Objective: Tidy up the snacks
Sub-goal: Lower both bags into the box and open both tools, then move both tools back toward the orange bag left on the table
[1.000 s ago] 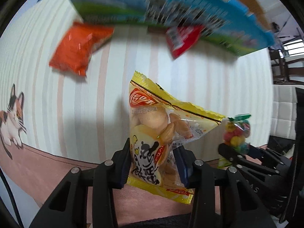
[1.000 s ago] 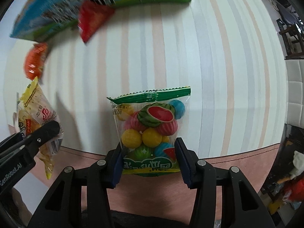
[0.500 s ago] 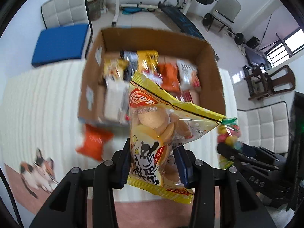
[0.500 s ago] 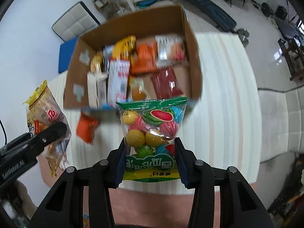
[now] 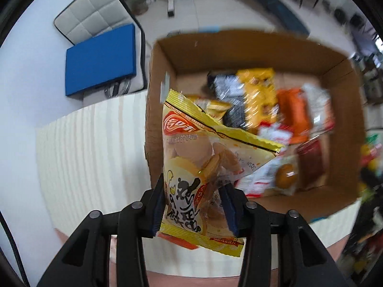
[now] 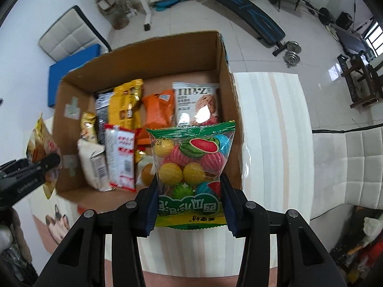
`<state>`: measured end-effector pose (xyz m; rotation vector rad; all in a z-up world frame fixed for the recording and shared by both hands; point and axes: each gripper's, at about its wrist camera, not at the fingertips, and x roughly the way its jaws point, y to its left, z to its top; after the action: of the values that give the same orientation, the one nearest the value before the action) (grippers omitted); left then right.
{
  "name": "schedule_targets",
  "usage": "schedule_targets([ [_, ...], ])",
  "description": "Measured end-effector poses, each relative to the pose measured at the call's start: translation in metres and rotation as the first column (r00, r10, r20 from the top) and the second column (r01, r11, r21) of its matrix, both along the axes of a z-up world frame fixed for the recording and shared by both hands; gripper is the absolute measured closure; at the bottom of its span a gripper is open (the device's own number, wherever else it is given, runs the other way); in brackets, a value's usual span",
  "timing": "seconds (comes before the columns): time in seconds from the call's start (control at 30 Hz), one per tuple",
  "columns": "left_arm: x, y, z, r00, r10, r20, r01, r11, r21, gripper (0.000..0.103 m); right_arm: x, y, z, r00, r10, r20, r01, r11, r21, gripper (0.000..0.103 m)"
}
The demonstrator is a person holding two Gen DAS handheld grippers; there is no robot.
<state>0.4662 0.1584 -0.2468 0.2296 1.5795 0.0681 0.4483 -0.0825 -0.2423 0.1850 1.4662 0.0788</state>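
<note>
I carry 2 snacks above the cardboard box [image 6: 229, 76]: my left gripper [image 5: 194, 205] clamps the yellow biscuit bag [image 5: 198, 157], my right gripper [image 6: 189, 205] the gumball bag [image 6: 191, 157] (both pinched low). Next: lower, release inside.

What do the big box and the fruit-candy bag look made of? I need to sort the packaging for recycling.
The box looks like plain brown corrugated cardboard, matte, with tape patches on its inner wall. The candy bag seems thin glossy plastic film: clear enough to show the coloured balls, with a crimped, serrated top seal.
</note>
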Motion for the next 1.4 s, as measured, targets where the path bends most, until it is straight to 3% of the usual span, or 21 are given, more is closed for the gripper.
schedule_targets([
  [0.1, 0.000, 0.004, -0.021, 0.999, -0.016, -0.043, 0.019, 0.997, 0.078, 0.061, 0.012, -0.002, -0.017, 0.998, -0.018, -0.053, 0.018, 1.000, 0.008, 0.053],
  [0.13, 0.000, 0.006, -0.024, 0.999, -0.015, -0.043, 0.018, 0.996, 0.083, 0.061, 0.014, -0.003, -0.020, 0.997, -0.022, -0.068, 0.023, 1.000, 0.007, 0.047],
  [0.17, 0.000, 0.008, -0.027, 0.999, -0.011, -0.053, 0.015, 0.997, 0.078, 0.058, 0.014, -0.003, -0.021, 0.997, -0.023, -0.071, 0.023, 1.000, 0.004, 0.040],
  [0.2, 0.000, 0.010, -0.028, 0.999, 0.001, -0.050, 0.002, 0.998, 0.069, 0.053, 0.015, -0.004, -0.022, 0.997, -0.022, -0.071, 0.022, 1.000, -0.007, 0.022],
  [0.23, -0.001, 0.013, -0.028, 0.999, 0.021, -0.047, -0.019, 0.999, 0.045, 0.052, 0.015, -0.004, -0.021, 0.997, -0.019, -0.069, 0.017, 1.000, -0.019, 0.014],
  [0.3, -0.001, 0.019, -0.029, 0.997, 0.055, -0.054, -0.055, 0.999, 0.001, 0.040, 0.014, -0.002, -0.021, 0.997, -0.009, -0.072, 0.008, 1.000, -0.012, 0.014],
  [0.37, -0.002, 0.022, -0.027, 0.996, 0.070, -0.049, -0.071, 0.997, -0.018, 0.038, 0.014, 0.001, -0.022, 0.997, 0.004, -0.082, -0.005, 1.000, -0.007, 0.013],
  [0.47, -0.004, 0.025, -0.024, 0.996, 0.079, -0.037, -0.081, 0.995, -0.060, 0.026, 0.012, 0.006, -0.021, 0.996, 0.018, -0.082, -0.020, 1.000, -0.016, 0.012],
  [0.53, -0.005, 0.026, -0.019, 0.996, 0.088, -0.022, -0.089, 0.993, -0.080, 0.024, 0.010, 0.010, -0.019, 0.997, 0.025, -0.078, -0.027, 1.000, -0.015, 0.011],
  [0.6, -0.009, 0.027, -0.014, 0.995, 0.096, -0.010, -0.097, 0.990, -0.100, 0.013, 0.007, 0.012, -0.017, 0.997, 0.032, -0.074, -0.033, 0.999, -0.010, 0.010],
  [0.77, -0.026, 0.030, 0.004, 0.992, 0.127, 0.022, -0.122, 0.980, -0.157, 0.011, 0.001, 0.020, -0.009, 0.998, 0.044, -0.045, -0.045, 0.999, -0.007, 0.008],
  [1.07, -0.065, 0.017, 0.053, 0.974, 0.132, 0.187, -0.094, 0.976, -0.195, 0.011, -0.038, 0.031, 0.022, 0.994, 0.088, 0.059, -0.086, 0.996, -0.036, 0.007],
  [1.4, -0.117, 0.006, 0.098, 0.927, 0.149, 0.345, -0.076, 0.973, -0.216, 0.011, -0.090, 0.026, 0.061, 0.982, 0.073, 0.174, -0.067, 0.997, -0.038, 0.007],
])
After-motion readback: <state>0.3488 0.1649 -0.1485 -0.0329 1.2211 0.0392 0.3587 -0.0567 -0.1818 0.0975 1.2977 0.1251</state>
